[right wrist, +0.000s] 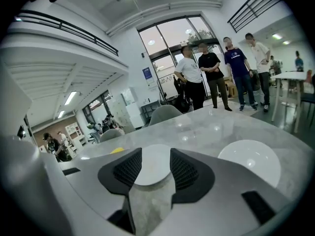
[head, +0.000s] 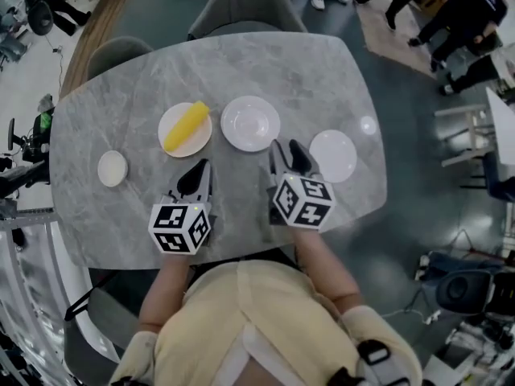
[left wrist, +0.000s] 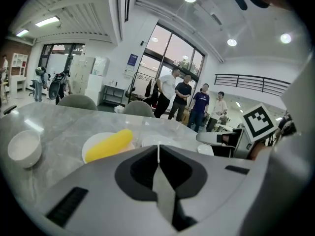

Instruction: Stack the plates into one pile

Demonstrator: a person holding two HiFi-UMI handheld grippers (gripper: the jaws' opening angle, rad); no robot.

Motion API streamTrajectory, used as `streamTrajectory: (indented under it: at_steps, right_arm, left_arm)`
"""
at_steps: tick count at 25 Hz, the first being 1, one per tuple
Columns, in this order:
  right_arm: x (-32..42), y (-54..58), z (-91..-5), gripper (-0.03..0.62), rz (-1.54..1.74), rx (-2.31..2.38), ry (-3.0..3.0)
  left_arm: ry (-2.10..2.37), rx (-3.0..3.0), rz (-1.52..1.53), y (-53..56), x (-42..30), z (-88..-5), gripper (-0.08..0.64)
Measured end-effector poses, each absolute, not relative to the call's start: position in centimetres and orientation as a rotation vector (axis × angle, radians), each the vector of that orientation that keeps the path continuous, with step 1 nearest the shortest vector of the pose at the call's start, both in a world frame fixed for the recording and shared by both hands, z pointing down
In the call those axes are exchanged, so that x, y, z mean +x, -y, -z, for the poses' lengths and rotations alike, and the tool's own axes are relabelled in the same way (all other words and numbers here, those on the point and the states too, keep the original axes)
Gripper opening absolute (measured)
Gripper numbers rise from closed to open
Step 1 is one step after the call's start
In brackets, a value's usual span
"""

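Observation:
Three white plates lie in a row on the grey marble table (head: 306,71). The left plate (head: 185,130) (left wrist: 93,144) carries a yellow corn-like piece (head: 187,125) (left wrist: 108,145). The middle plate (head: 250,123) (right wrist: 153,163) and the right plate (head: 333,155) (right wrist: 251,161) are bare. My right gripper (head: 288,149) (right wrist: 155,170) hovers between those two, open with nothing in its jaws; the middle plate shows beyond the gap. My left gripper (head: 201,171) (left wrist: 158,151) is shut and empty, just in front of the left plate.
A small white bowl (head: 112,168) (left wrist: 23,148) sits near the table's left edge. Grey chairs (head: 245,2) stand at the far side. Several people (right wrist: 211,75) stand beyond the table by the windows.

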State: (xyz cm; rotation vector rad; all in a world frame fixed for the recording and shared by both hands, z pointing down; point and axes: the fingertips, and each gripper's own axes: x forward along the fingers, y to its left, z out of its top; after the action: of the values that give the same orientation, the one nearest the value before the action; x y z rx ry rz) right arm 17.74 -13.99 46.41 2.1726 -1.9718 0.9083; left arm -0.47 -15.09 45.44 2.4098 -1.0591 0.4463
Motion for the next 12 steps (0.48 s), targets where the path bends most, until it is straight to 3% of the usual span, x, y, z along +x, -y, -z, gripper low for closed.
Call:
streamTrajectory:
  at_steps: [12]
  right_arm:
    - [28.1,5.4,-47.7,0.160,-0.955,2.453,1.629]
  left_arm:
    - [0.800,2.522,-0.484,13.3,7.0,-45.8,0.005]
